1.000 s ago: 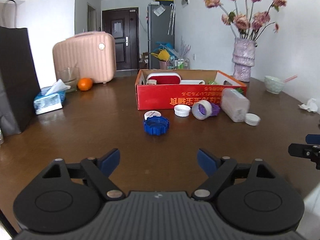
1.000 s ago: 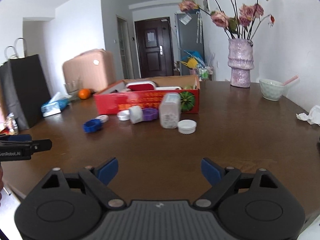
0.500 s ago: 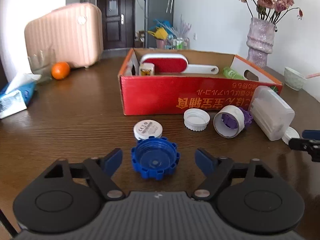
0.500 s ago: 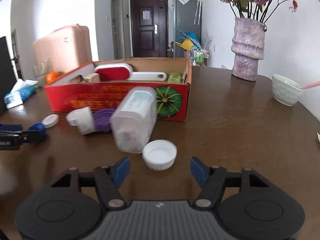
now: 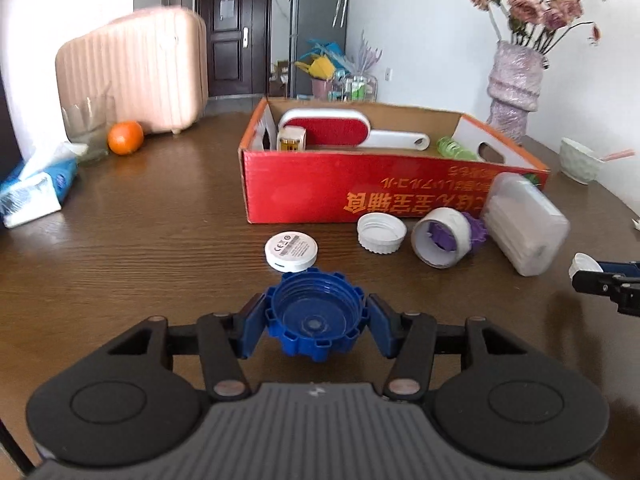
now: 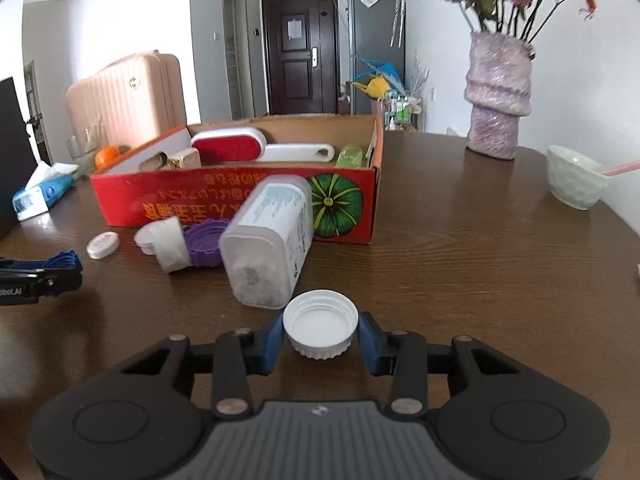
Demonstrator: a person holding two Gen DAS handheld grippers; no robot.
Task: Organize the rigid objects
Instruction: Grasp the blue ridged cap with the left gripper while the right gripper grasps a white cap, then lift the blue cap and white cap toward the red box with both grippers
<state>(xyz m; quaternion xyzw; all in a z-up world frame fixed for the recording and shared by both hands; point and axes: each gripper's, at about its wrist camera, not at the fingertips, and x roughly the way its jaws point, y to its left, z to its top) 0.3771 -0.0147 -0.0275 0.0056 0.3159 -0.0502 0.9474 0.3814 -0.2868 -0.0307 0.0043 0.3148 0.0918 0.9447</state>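
My left gripper (image 5: pixel 316 325) is shut on a blue notched cap (image 5: pixel 315 318) that lies open side up on the brown table (image 5: pixel 140 264). My right gripper (image 6: pixel 320 340) is shut on a white ribbed cap (image 6: pixel 320 323), also open side up. Just beyond it a clear plastic jar (image 6: pixel 272 240) lies on its side against the red cardboard box (image 6: pixel 224 204). The box (image 5: pixel 360 196) holds a red and white lint brush (image 5: pixel 332 130) and small items. A white disc (image 5: pixel 291 250), another white cap (image 5: pixel 381 233) and a white tube with a purple cap (image 5: pixel 444 242) lie in front of the box.
A tissue pack (image 5: pixel 36 188), a glass (image 5: pixel 86 128), an orange (image 5: pixel 125 137) and a pink suitcase (image 5: pixel 132 76) stand at the far left. A purple vase with flowers (image 6: pixel 498 96) and a pale green bowl (image 6: pixel 574 178) stand at the right.
Both grippers moved forward and closed: the left one onto the blue cap, the right one onto the white cap by the jar.
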